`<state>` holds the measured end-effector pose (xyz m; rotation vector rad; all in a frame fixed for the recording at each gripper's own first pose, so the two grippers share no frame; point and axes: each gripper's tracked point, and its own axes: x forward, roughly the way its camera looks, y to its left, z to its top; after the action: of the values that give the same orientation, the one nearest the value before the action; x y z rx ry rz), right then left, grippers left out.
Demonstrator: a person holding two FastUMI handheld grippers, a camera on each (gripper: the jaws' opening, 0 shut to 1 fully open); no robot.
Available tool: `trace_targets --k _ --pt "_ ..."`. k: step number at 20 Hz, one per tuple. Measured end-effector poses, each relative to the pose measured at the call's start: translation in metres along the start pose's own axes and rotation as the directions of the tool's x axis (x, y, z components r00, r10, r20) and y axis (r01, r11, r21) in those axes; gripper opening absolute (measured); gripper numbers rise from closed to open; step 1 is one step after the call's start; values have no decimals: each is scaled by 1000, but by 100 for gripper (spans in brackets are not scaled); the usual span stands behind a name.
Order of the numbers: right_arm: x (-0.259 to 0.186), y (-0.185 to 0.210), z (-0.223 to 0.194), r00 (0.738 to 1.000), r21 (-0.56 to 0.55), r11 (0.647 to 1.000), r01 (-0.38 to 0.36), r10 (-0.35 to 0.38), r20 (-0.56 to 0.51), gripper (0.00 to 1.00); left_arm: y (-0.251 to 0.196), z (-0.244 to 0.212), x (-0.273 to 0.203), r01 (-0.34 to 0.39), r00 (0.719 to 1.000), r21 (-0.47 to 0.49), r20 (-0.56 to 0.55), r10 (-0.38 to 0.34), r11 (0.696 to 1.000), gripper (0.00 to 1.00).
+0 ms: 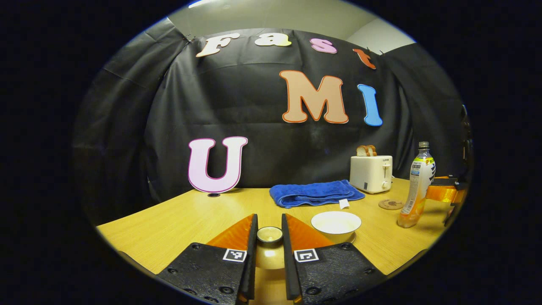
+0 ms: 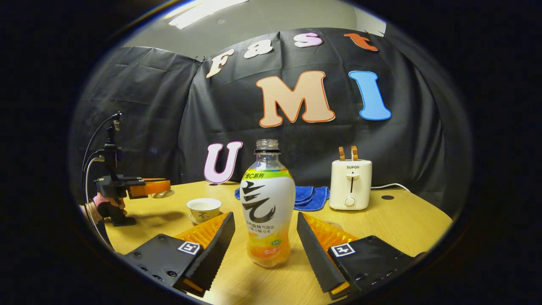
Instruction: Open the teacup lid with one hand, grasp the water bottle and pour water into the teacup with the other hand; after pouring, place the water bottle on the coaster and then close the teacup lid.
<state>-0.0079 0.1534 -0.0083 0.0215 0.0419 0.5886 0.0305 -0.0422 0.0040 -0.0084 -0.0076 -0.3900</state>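
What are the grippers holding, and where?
The left gripper pinches the teacup lid by its knob. The right gripper straddles the water bottle, open, holding nothing.

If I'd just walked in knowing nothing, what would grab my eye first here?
Probably the water bottle, uncapped and upright on the wooden table, between the right gripper's open fingers without touching them. Next, the left gripper pinching the teacup lid beside the open teacup. Behind sit a toaster holding bread and a blue towel.
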Motion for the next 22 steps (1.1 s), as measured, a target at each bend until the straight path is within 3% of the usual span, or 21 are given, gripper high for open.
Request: trace_targets --k 4,5,6,8,9,11,13,16,17,18,22 --pt "12 -3 -1 999 -1 999 45 -45 -7 95 8 0 -2 -18 1000 2 0 18 1000 26" --pt "15 -4 -2 998 -2 999 54 -54 -14 87 11 -1 -2 -23 1000 2 0 23 1000 26" --pt "18 -4 -4 998 -3 998 61 -61 -27 95 14 -1 -1 -28 1000 2 0 28 1000 26" --pt "25 -4 -10 996 -5 998 67 -67 -58 100 22 -1 -1 -44 999 3 0 44 999 26" --pt "27 -4 -12 995 -5 997 74 -75 -72 87 27 -1 -1 -53 999 3 1 53 999 26" --pt "34 -4 -16 992 -7 997 79 -79 -100 92 36 -1 -2 -74 997 3 0 74 997 26" --pt "29 -3 -14 988 -10 994 108 -109 -108 77 43 -1 -3 -89 996 4 1 89 996 26" --pt "39 -6 -17 986 -19 993 121 -122 -114 75 47 -1 -4 -98 995 3 1 98 995 26" --pt "39 -7 -16 985 -21 992 126 -128 -115 69 47 -2 -4 -95 995 3 -1 95 995 26" --pt "38 -8 -16 984 -27 991 134 -136 -113 68 46 -1 -4 -92 996 1 1 92 996 26" --pt "41 -15 -11 974 -147 974 174 -192 -121 68 46 -2 -3 -92 996 2 -1 92 996 26"
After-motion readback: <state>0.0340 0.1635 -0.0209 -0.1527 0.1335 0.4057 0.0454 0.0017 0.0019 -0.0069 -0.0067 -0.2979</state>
